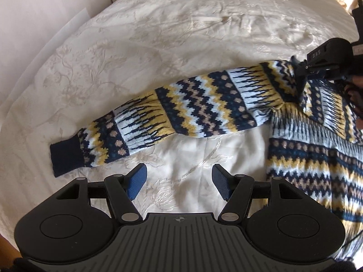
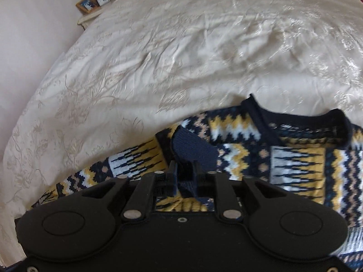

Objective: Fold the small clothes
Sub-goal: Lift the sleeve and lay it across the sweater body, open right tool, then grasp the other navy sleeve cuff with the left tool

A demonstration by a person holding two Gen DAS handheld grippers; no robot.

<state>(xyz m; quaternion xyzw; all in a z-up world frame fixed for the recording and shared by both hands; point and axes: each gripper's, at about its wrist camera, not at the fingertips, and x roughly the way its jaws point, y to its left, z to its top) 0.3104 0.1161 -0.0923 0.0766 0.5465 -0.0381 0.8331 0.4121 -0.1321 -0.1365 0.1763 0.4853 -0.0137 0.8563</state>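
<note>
I am working a navy, yellow, pale-blue and tan zigzag-patterned knitted sweater (image 1: 317,140) that lies flat on a cream embroidered bedspread (image 1: 158,34).

**Position of the garment.** The sweater body occupies the right side of the left wrist view. One long patterned sleeve (image 1: 181,111) extends from the shoulder out to the left, ending in a dark navy ribbed cuff (image 1: 65,158). The sleeve's long axis runs across the view, slightly downhill from upper right to lower left, roughly crosswise to the line the left gripper points along.

**Left gripper** (image 1: 179,182). The jaws stand spread, blue pads apart, with only bare bedspread between them. The sleeve lies just ahead of the fingertips, not touching. The cuff is ahead and to the left of the left fingertip.

**Right gripper** (image 2: 192,156). It sits over the shoulder area, beside the navy ribbed neckline (image 2: 317,122). The pads (image 2: 188,145) stand close together, nearly pressed. I cannot tell whether any knit is caught between them; the view is blurred.

**Governing relation.** I judge the next fold to be the sleeve brought across the body. The left gripper is the nearer one to the sleeve's free end, so it should advance forward and leftward to straddle the cuff end across its width, while the right gripper stays at the shoulder.
</note>
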